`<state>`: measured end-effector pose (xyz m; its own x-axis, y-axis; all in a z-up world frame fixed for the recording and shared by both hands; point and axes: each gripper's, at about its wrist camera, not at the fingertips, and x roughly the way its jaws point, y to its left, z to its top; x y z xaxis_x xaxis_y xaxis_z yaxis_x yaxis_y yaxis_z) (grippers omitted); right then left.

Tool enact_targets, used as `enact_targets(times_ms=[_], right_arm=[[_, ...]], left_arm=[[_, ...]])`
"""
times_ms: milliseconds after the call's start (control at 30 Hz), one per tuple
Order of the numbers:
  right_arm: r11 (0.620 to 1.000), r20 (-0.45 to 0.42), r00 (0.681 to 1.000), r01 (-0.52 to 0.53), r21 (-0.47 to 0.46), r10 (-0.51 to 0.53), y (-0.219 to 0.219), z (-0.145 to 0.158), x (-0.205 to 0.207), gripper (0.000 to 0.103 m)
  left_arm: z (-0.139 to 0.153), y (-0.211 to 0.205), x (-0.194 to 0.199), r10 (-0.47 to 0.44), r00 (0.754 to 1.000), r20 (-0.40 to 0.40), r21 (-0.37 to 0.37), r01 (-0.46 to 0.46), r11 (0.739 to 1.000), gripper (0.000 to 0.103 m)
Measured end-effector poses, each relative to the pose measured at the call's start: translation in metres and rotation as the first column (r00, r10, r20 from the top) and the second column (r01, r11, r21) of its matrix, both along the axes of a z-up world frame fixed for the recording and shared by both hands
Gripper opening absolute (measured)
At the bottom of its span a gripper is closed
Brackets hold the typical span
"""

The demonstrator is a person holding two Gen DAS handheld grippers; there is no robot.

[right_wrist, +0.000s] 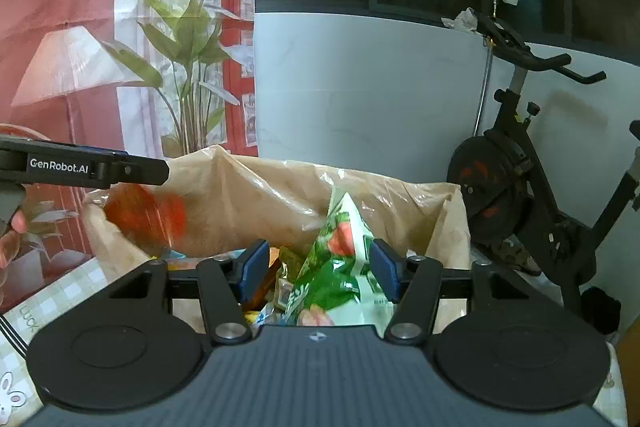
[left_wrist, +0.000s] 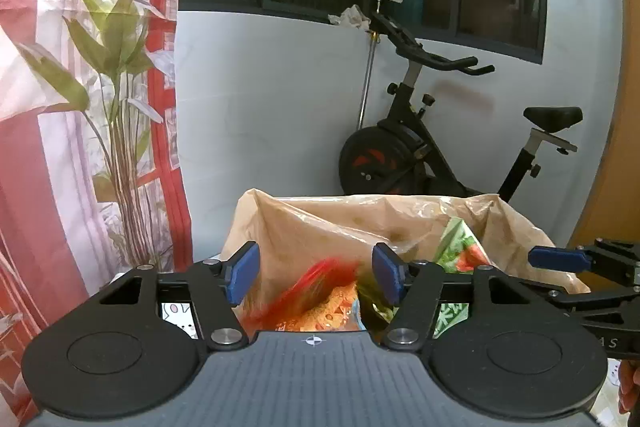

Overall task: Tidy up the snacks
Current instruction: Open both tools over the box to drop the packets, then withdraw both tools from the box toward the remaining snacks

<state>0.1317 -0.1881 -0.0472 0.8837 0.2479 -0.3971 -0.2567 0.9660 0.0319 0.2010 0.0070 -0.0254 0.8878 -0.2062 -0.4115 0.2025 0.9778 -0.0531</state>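
A brown plastic bag point(left_wrist: 320, 223) stands open in front of both grippers, with several snack packets inside. My left gripper point(left_wrist: 316, 275) is open above the bag's mouth. A red and orange packet point(left_wrist: 320, 287), smeared by motion, shows between and below its pads. In the right wrist view the same red packet point(right_wrist: 148, 215) is a blur just under the left gripper's black finger point(right_wrist: 132, 173). My right gripper point(right_wrist: 319, 269) is open over a green and white packet point(right_wrist: 340, 259) that stands tilted in the bag point(right_wrist: 260, 195). Neither pad presses it.
A black exercise bike point(left_wrist: 432, 147) stands behind the bag against a white wall point(left_wrist: 260, 99). A red and white printed curtain point(left_wrist: 80, 87) hangs on the left. The bag rests on a checked tablecloth point(right_wrist: 52, 299). A hand point(right_wrist: 10, 239) shows at the left edge.
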Motion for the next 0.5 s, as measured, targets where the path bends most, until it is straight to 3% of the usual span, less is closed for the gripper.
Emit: enact_targets(times_ms=[500], right_arm=[[0.998,0.023,1.000,0.020,0.068,-0.022,-0.014,-0.005,-0.064,0.059]], left_arm=[[-0.008,0.000,-0.060,0.007,1.000,0.022,0.010,-0.007,1.000,0.069]])
